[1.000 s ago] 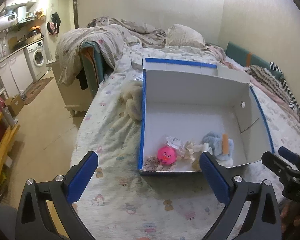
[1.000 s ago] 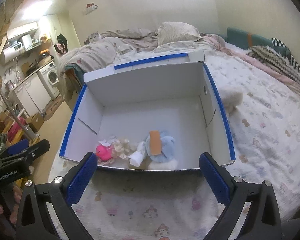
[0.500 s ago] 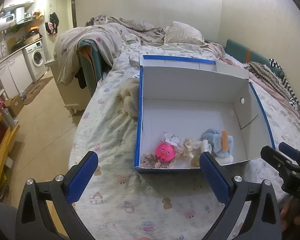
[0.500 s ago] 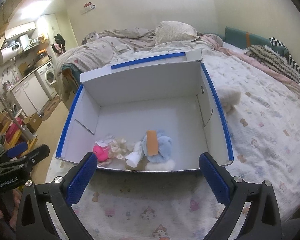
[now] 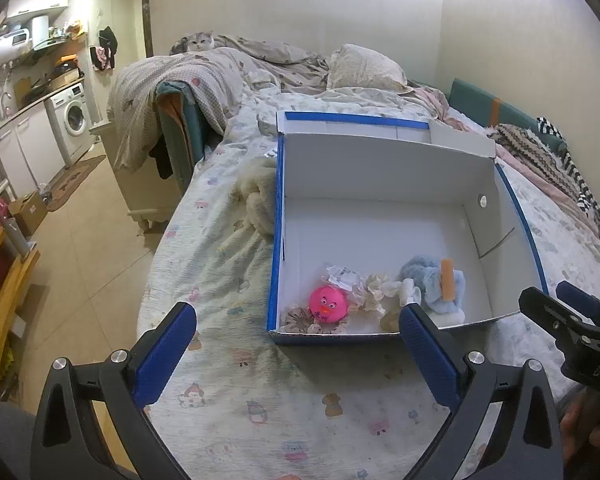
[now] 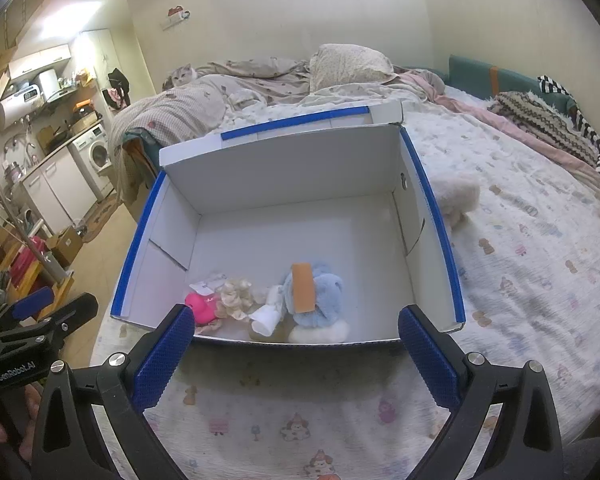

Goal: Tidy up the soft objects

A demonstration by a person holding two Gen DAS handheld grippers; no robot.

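Left wrist view: the white box (image 5: 380, 216) looks a bit further off than half a second ago, so both grippers have backed away toward the near edge of the bed (image 5: 260, 400). Nothing inside the box has moved. Probably a drop-off just finished and the next pick comes up.

Left gripper (image 5: 296, 344) is spread wide and empty. Right gripper (image 6: 296, 344) likewise, nothing between its fingers.

Count inside the box, all along its near wall:
- 1 pink ball toy (image 5: 328, 304) near the left corner
- 1 blue fluffy item (image 6: 316, 292) with an orange tag
- 1 cream scrunchie (image 6: 236, 300)
- 1 patterned scrunchie (image 5: 296, 318)
- 1 small white piece (image 6: 266, 314); what lies under it can't be made out

Outside the box: 1 cream plush (image 5: 258, 200) touching the left wall, 1 pale fluffy item (image 6: 458, 200) just beside the right wall. Those two look like what's left to put in.

1 cat (image 5: 198, 42) on the bedding at the far end.
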